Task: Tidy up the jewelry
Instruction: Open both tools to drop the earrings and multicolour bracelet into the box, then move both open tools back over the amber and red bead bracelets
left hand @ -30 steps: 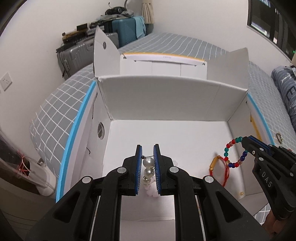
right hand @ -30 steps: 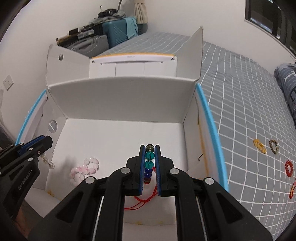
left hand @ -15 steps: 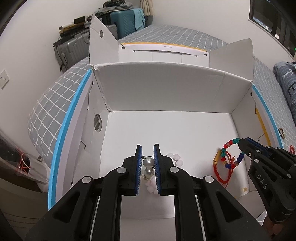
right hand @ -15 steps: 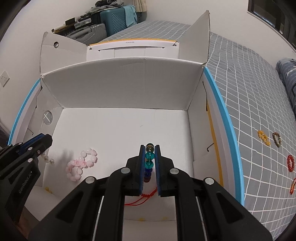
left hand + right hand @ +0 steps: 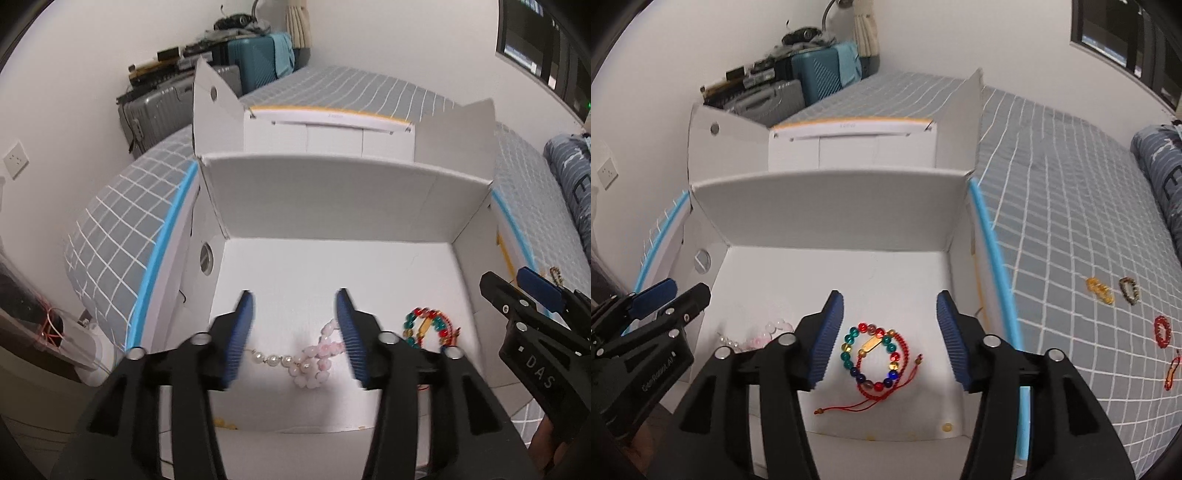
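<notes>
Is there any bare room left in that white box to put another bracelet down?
Yes. The box floor is bare across its far half, up to the back wall, and between the two piles. The near strip is crowded: pearl strand tangled with pink beads left, colourful bead bracelet with red cord right. Both tongs, left and right, hang open above.
</notes>
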### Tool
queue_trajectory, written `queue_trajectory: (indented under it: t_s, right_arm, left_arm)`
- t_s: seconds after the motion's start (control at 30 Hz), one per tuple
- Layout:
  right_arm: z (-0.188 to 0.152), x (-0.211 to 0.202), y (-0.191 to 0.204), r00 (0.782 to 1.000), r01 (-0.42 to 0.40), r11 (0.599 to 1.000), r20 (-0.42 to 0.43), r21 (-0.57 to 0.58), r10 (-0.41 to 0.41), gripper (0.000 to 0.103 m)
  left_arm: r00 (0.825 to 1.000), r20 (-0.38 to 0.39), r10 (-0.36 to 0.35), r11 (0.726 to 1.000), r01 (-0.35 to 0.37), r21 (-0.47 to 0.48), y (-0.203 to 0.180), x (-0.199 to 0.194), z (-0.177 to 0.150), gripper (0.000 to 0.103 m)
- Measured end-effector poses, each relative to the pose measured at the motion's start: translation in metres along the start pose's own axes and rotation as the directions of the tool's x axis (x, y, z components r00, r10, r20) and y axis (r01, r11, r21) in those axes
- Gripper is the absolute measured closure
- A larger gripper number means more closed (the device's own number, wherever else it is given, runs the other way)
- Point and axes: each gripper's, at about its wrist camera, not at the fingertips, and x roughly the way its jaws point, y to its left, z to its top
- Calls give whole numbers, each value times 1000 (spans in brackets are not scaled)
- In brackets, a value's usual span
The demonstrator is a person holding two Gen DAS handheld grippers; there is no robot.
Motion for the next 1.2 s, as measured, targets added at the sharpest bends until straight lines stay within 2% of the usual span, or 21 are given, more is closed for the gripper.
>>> queue_trajectory:
  t_s: [0.17, 0.43, 0.67, 0.83, 1.2]
  right_arm:
    - [1, -22, -19, 998, 30, 999, 49, 21, -31, 39]
    - [-1, -51, -56, 990, 87, 994, 104, 61, -93, 21]
    - [-8, -69, -92, 985, 120, 988, 110, 95, -130, 15]
    - [-16, -81, -115, 977, 155, 981, 125, 119, -170, 10]
    - [-37, -107, -181, 957, 237, 952, 119, 194, -263, 8]
  left_arm:
    - [999, 34, -14, 1000, 14, 0, -8, -15, 2, 33]
    - [996, 72, -51, 999, 49, 23, -38, -34, 5, 20]
    - [991, 105, -85, 995, 78, 66, -69, -48, 5, 7]
    - [988, 108, -112, 990, 101, 97, -92, -53, 3, 6]
    - [974, 123, -192, 967, 167, 191, -154, -75, -5, 6]
